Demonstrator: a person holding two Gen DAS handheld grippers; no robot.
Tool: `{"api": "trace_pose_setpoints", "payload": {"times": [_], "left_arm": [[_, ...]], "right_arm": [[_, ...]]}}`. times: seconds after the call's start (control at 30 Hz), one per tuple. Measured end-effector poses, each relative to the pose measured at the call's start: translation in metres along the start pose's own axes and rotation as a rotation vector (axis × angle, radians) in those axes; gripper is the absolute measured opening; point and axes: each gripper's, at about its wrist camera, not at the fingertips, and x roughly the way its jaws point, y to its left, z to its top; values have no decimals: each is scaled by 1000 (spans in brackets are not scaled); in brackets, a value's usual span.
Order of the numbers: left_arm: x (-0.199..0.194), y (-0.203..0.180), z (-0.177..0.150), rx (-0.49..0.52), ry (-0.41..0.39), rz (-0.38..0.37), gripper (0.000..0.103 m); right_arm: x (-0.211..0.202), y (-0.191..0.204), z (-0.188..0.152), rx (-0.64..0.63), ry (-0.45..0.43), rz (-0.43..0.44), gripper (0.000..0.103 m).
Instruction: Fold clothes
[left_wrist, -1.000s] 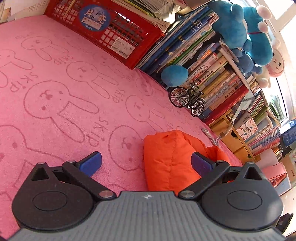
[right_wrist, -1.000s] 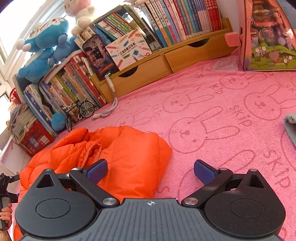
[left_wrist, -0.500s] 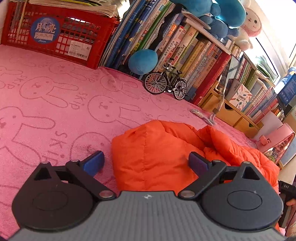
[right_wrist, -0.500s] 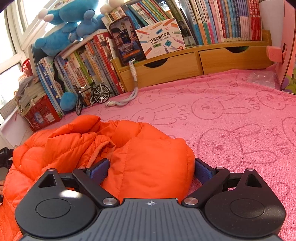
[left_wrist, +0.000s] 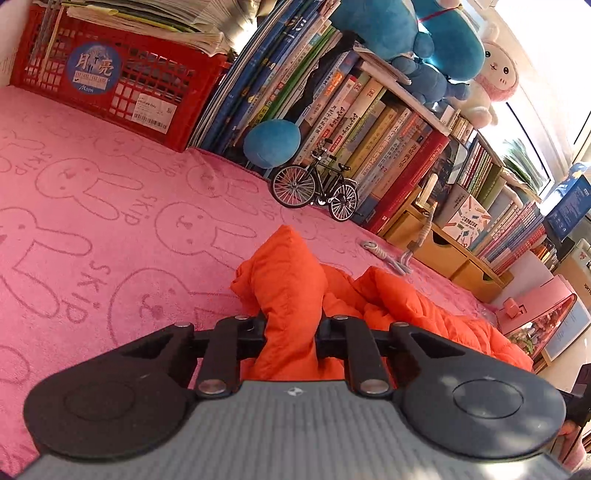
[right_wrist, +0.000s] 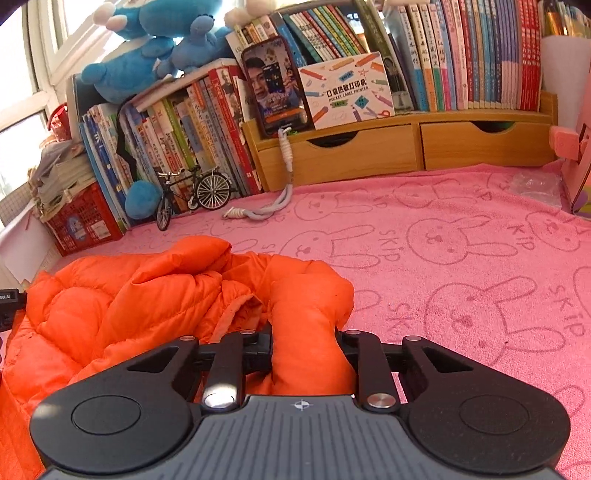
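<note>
Orange puffer jacket (right_wrist: 155, 295) near toy bicycle (left_wrist: 314, 188): light, soft, slippery (springs back). Left tool (left_wrist: 290, 328) and right tool (right_wrist: 304, 336) closing, each clamped on a padded corner; grip seams.

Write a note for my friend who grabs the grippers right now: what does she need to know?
Left hand-held gripper: jaws closing on a pinched-up fold at one end of the puffy orange quilted jacket.
Right hand-held gripper: jaws closing on a fold at its other end.
The jacket lies crumpled on the pink rabbit-print towel.
Done: both ends gripped.
Left: spread it flat, then fold it.
</note>
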Motion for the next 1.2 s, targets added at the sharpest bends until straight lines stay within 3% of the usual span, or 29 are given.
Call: {"api": "trace_pose_setpoints", "payload": {"times": [0.4, 0.63, 0.8, 0.83, 0.87, 0.93, 0.97, 1.03, 1.2], "left_arm": [[28, -18, 65, -7, -113, -17, 16], [71, -22, 75, 82, -103, 111, 17], [98, -5, 62, 76, -46, 189, 18], [103, -1, 58, 83, -24, 211, 22], [108, 1, 54, 97, -1, 238, 33], [112, 0, 48, 136, 32, 292, 46], [110, -3, 46, 162, 36, 317, 61], [105, -10, 43, 212, 41, 378, 80], [61, -16, 34, 288, -49, 424, 80]], "right_arm": [[23, 12, 81, -14, -129, -39, 16], [69, 1, 110, -5, -119, -85, 17], [103, -8, 88, 8, -51, -138, 17], [108, -11, 82, 9, -40, -152, 19], [112, -14, 77, 8, -29, -166, 22], [119, -18, 67, 3, -12, -198, 40], [120, -19, 64, -1, -10, -209, 45], [115, -17, 63, -6, -15, -235, 59], [70, -6, 55, -134, -95, -283, 84]]}}
